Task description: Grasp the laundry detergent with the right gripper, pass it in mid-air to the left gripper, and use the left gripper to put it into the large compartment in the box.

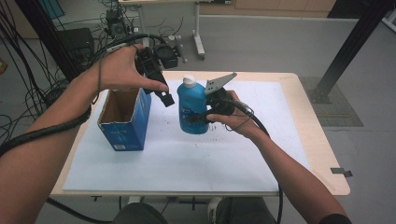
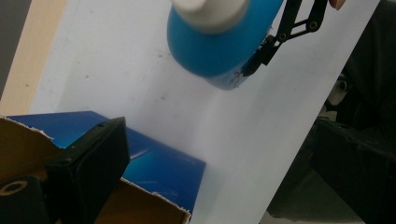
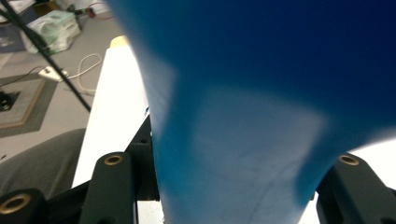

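Observation:
A blue bottle (image 1: 191,108) with a white cap stands upright near the middle of the white sheet. My right gripper (image 1: 205,114) is shut on its lower body from the right side. In the right gripper view the bottle (image 3: 243,116) sits between the two black fingers (image 3: 112,186). My left gripper (image 1: 164,97) hangs open and holds nothing, just above the right rim of an open blue cardboard box (image 1: 123,119). Seen from the left gripper view, the bottle (image 2: 219,32) lies ahead, the box (image 2: 154,163) below, and one finger (image 2: 88,158) at the lower left.
A white paper sheet (image 1: 187,163) covers most of the light wooden table (image 1: 308,140). Cables and equipment lie on the floor behind the table's far left. A black post (image 1: 350,42) rises at the far right. The person's knees are at the near edge.

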A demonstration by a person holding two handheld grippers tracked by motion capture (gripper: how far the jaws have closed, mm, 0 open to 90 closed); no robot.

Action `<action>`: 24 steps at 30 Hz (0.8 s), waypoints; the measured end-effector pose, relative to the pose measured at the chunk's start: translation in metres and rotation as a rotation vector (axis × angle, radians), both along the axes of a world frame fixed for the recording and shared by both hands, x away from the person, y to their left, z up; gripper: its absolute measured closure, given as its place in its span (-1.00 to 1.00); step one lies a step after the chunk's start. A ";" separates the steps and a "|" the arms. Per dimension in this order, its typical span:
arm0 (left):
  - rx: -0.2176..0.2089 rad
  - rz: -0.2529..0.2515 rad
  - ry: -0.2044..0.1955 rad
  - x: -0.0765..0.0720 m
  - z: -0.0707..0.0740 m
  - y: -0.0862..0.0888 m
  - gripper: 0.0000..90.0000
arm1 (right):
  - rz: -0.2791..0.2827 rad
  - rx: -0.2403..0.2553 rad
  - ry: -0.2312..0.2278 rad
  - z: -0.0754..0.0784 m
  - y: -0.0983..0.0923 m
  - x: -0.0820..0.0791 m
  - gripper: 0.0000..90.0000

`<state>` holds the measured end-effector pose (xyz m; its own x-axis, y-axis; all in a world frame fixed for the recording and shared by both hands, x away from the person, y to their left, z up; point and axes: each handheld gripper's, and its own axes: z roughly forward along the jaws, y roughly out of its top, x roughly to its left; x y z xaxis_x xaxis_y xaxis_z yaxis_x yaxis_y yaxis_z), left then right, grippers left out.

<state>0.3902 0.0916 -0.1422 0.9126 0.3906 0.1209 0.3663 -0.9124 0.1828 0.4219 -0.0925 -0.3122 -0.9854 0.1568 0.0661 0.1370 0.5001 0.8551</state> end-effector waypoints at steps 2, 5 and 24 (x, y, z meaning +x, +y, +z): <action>0.003 -0.009 -0.009 -0.001 0.001 0.000 -0.87 | 0.023 -0.003 -0.003 -0.001 0.005 -0.001 -0.03; 0.012 -0.032 -0.007 -0.005 0.003 -0.003 -0.87 | 0.059 -0.003 -0.016 -0.001 0.014 -0.004 -0.03; 0.068 -0.105 0.060 -0.011 -0.002 -0.017 -0.88 | 0.173 0.012 -0.027 0.002 0.036 -0.016 -0.03</action>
